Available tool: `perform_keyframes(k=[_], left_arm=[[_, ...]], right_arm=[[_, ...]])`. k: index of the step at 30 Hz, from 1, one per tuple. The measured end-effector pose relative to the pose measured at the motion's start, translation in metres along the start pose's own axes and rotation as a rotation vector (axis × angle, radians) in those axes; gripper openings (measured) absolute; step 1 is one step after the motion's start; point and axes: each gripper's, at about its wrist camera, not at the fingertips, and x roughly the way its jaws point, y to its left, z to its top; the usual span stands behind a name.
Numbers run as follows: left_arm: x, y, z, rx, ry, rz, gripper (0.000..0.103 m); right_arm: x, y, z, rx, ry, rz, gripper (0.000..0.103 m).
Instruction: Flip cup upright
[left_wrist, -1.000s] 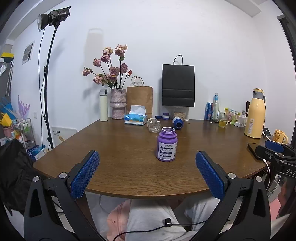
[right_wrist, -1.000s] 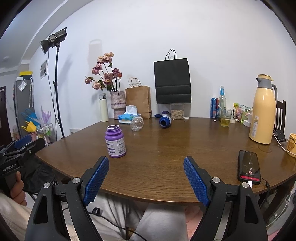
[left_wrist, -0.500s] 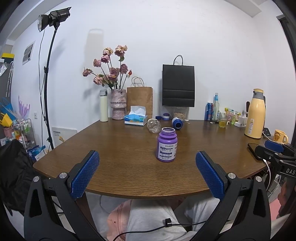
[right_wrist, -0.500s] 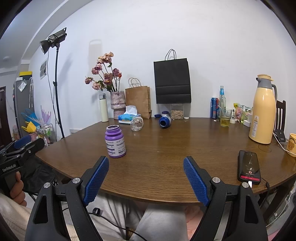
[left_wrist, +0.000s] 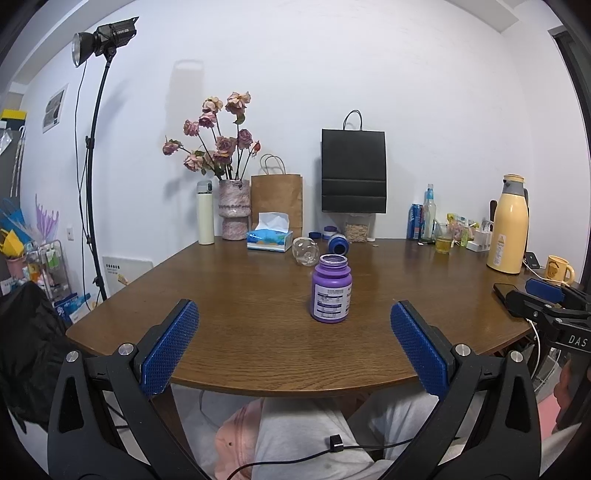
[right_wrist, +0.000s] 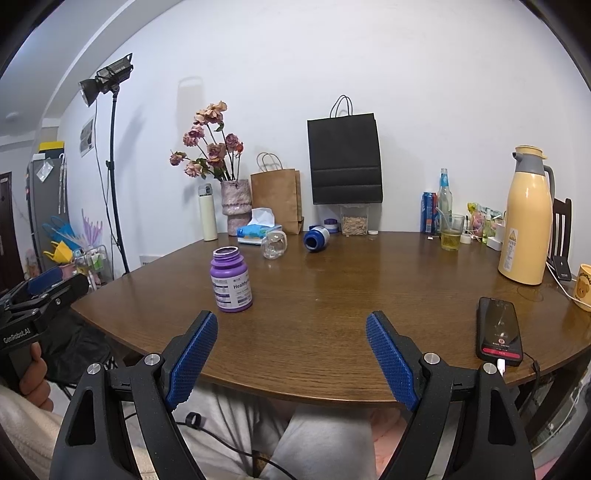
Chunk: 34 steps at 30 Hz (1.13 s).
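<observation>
Left wrist view: left claw (left_wrist: 293, 345) is hanging wide open at the near edge of the surface (left_wrist: 240, 295), gripping nothing. Purple bottle (left_wrist: 331, 288) is standing just ahead. Clear cup (left_wrist: 305, 251) is lying on its side farther ahead, beyond it. Right claw (right_wrist: 291, 356) is also gaping open, empty; cup (right_wrist: 274, 245) is sitting far ahead, slightly left.

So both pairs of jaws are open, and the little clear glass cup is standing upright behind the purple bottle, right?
Not quite: the clear glass cup lies on its side, not upright, as the right wrist view shows. The rest holds: it sits behind the purple bottle, and both the left gripper and right gripper have their jaws open.
</observation>
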Motion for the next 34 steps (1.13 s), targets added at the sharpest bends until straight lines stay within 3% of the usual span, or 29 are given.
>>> perform_keyframes(k=[34], left_arm=[[0.0018,0.0024,0.0021,-0.007,-0.001,0.004,0.103]], right_arm=[[0.0034,-0.0017,0.0,-0.008,0.002,0.008,0.087]])
